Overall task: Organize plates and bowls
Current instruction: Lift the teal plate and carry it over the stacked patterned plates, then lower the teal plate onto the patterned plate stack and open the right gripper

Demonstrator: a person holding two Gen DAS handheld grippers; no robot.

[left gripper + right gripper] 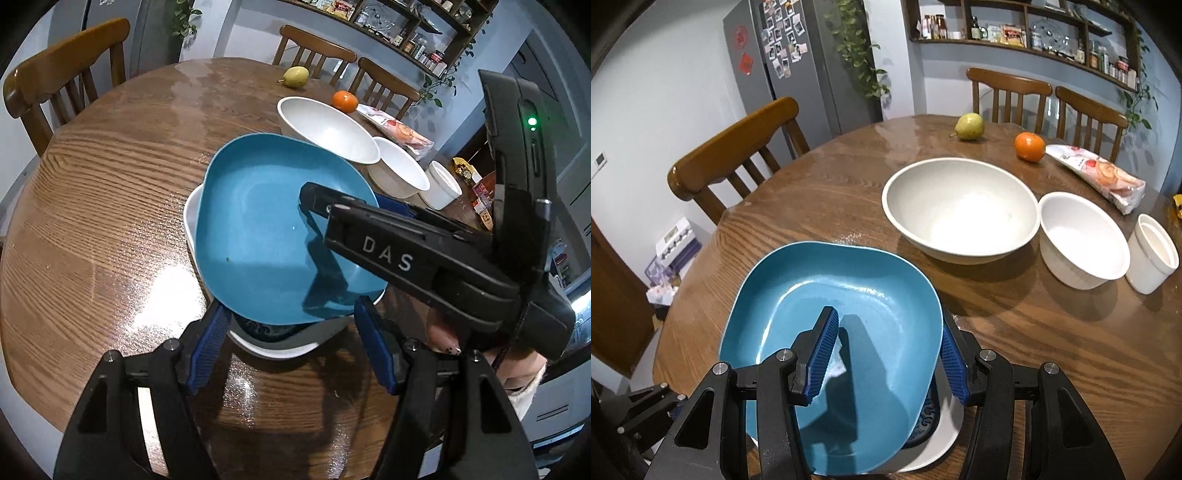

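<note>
A square blue plate [834, 295] lies atop a stack of plates on the round wooden bench [1052, 350]; behind it to the right, three white bowls [960, 210] stand in a row, a pear [969, 126] and an orange [1029, 146] beyond them.

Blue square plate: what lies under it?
Under the blue square plate a dark patterned plate peeks out, on a white plate. Their centres, and anything between, are covered.

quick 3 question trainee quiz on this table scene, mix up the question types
1. True or false: the blue plate lies on top of a white plate.
2. How many white bowls stand in the row on the table?
3. Which fruit is nearer the big bowl: A) pear B) orange?

Key: 1 true; 2 three; 3 B
</note>
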